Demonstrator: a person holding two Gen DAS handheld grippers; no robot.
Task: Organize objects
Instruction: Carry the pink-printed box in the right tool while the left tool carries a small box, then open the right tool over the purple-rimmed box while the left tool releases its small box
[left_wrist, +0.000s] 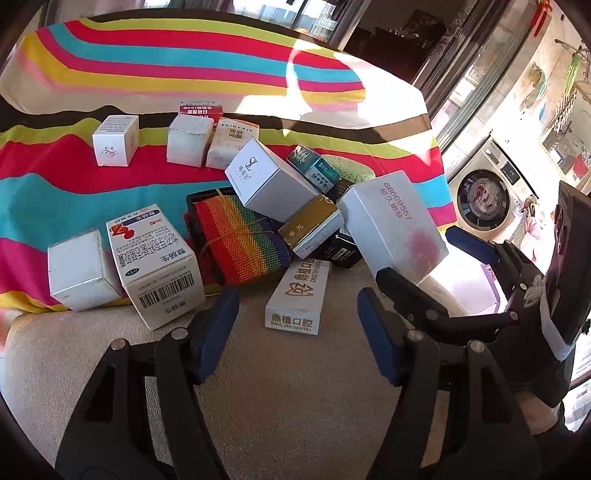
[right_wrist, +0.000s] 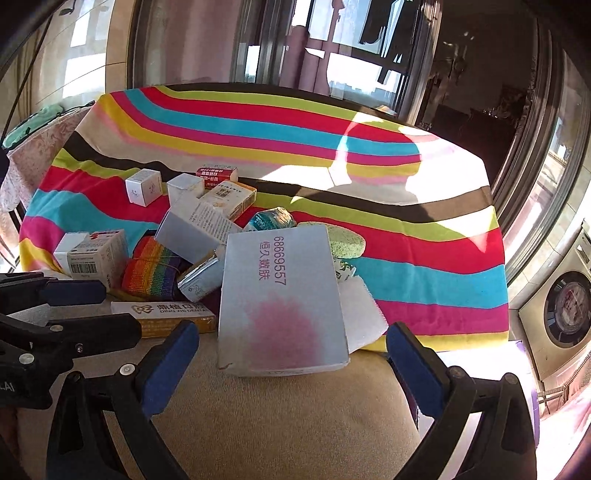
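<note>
Several small boxes lie heaped on a striped cloth (left_wrist: 110, 55) over a beige cushion (left_wrist: 288, 387). A large white box with a pink blotch (right_wrist: 284, 295) lies tilted at the pile's near edge, straight in front of my right gripper (right_wrist: 291, 363), which is open and empty. It also shows in the left wrist view (left_wrist: 395, 225). My left gripper (left_wrist: 299, 332) is open and empty, just short of a long dental box (left_wrist: 299, 295). A rainbow woven pouch (left_wrist: 240, 240) and a medicine box with a barcode (left_wrist: 155, 262) lie to its left.
Three white boxes (left_wrist: 188, 140) and a red one (left_wrist: 201, 109) stand in a row further back. A green sponge (right_wrist: 345, 242) lies behind the big box. A washing machine (right_wrist: 565, 314) stands at the right. My right gripper shows in the left wrist view (left_wrist: 424, 266).
</note>
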